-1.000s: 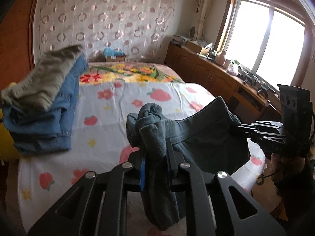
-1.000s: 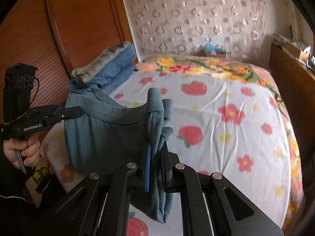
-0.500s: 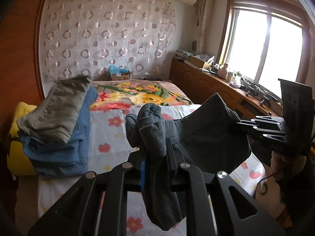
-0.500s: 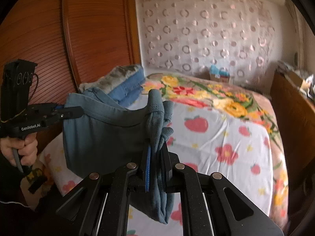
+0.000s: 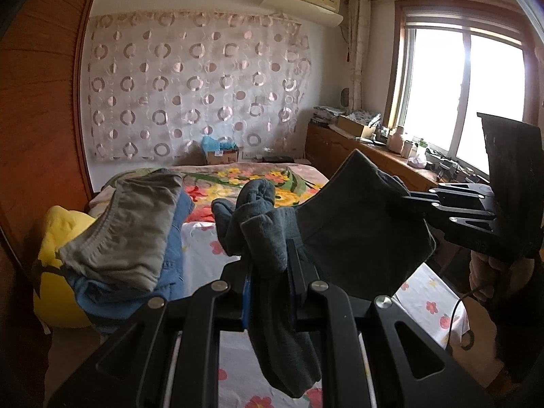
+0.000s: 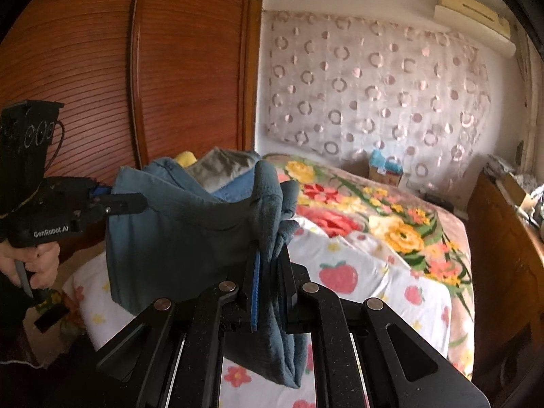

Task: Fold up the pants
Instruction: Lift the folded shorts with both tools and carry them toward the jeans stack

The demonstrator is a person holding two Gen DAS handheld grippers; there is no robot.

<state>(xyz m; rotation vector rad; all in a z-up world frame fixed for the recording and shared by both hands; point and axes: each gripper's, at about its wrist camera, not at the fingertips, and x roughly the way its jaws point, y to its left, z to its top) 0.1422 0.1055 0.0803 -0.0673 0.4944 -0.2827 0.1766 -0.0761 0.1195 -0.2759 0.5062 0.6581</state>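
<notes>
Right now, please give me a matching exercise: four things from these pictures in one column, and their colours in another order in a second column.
Things:
1. pants held between the left gripper and the right gripper
2. pillow
3. top folded garment on the stack
4. wardrobe door

Colours:
A. yellow
B. reddish brown
C. dark grey-blue
D. beige-grey

Pairs: 1-C, 2-A, 3-D, 4-B

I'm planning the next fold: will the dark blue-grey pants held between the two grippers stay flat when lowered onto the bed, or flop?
Probably flop: the pants sag between the left gripper and right gripper, and bunched ends droop below each one. They look like soft, thick knit, so likely light and not slippery. On the bed they would probably wrinkle unless kept taut.
</notes>
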